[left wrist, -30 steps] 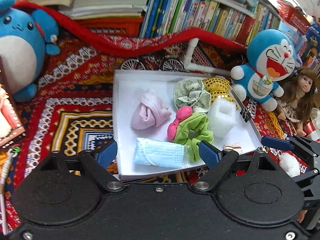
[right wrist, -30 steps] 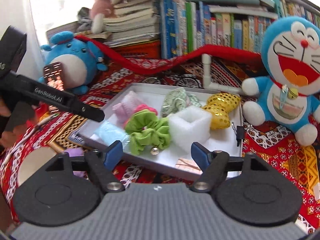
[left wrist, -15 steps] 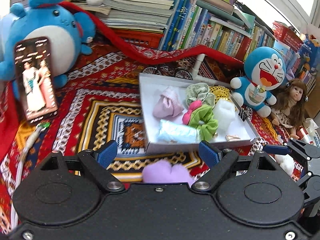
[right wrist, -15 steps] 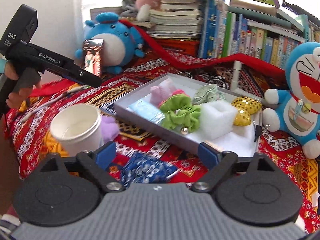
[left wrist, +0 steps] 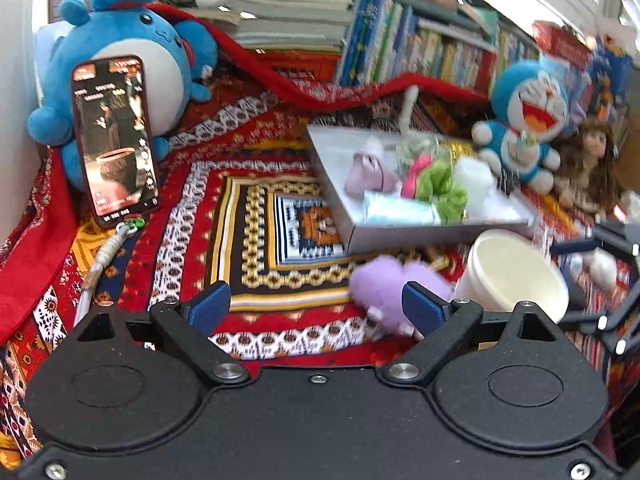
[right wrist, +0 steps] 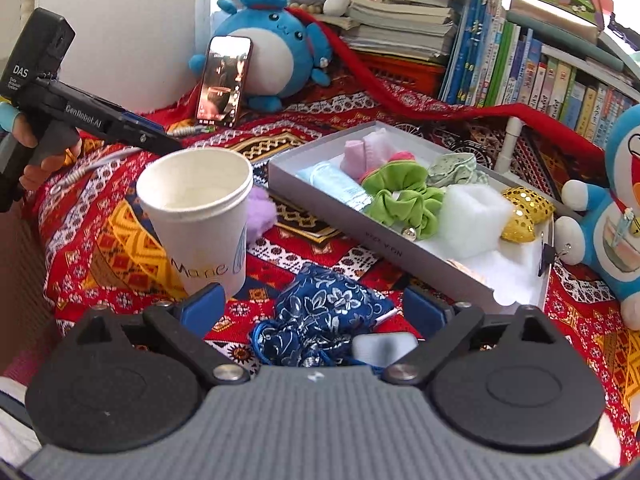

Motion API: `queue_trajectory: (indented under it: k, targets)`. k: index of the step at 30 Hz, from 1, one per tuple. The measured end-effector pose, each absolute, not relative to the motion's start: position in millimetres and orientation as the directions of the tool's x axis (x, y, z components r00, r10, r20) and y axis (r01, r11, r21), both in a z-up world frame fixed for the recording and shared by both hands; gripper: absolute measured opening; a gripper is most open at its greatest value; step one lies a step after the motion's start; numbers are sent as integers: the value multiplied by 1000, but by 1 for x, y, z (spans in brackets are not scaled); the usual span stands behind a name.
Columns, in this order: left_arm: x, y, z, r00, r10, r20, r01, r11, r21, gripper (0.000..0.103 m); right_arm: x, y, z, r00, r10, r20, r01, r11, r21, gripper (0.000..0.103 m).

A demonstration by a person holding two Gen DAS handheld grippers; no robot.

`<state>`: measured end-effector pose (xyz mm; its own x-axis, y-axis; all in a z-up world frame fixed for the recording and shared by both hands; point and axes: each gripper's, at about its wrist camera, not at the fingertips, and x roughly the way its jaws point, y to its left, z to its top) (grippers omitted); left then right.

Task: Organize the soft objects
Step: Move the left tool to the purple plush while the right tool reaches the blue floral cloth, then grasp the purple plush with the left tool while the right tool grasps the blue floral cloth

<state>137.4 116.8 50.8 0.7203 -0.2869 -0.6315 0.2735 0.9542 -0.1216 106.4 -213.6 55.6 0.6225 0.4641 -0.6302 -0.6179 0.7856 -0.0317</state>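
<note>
A white box (left wrist: 420,236) (right wrist: 400,248) holds a pink cloth (right wrist: 368,152), a green scrunchie (right wrist: 400,196), a blue face mask (right wrist: 340,184), a white foam block (right wrist: 472,216) and a gold bow (right wrist: 524,212). A fluffy purple puff (left wrist: 380,288) (right wrist: 260,208) lies on the rug before the box, beside a paper cup (left wrist: 512,276) (right wrist: 196,208). My left gripper (left wrist: 316,308) is open and still widening, with the puff at its right fingertip. My right gripper (right wrist: 314,306) is opening over a blue floral pouch (right wrist: 324,312), which lies between its fingers untouched.
A phone (left wrist: 114,136) leans on a blue plush (left wrist: 132,52) at the back left, with a cable (left wrist: 100,264) trailing from it. A Doraemon plush (left wrist: 524,120) and a doll (left wrist: 588,160) sit right of the box. Books (right wrist: 520,60) line the back.
Both grippers have pulled back from the box toward the near edge. The cup, the purple puff and the blue pouch have come into view. The right jaws stand wider.
</note>
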Motion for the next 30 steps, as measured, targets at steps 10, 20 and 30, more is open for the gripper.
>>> queue_trajectory:
  k: [10,20,30]
  targets:
    - [140,101,29,665,-361,-654,392,914,-106,75,108,-196,50,601,447,-662,-667,737,-108,99]
    - [158,112,19,598,-475,-645,329,880,-343,21,106,-186,45,590,444,-674,-695,704,-144,99]
    - [183,138,5,568,-517,-640,82,810,-581,17,106,-187,43,587,445,-676,-695,706,-139,99]
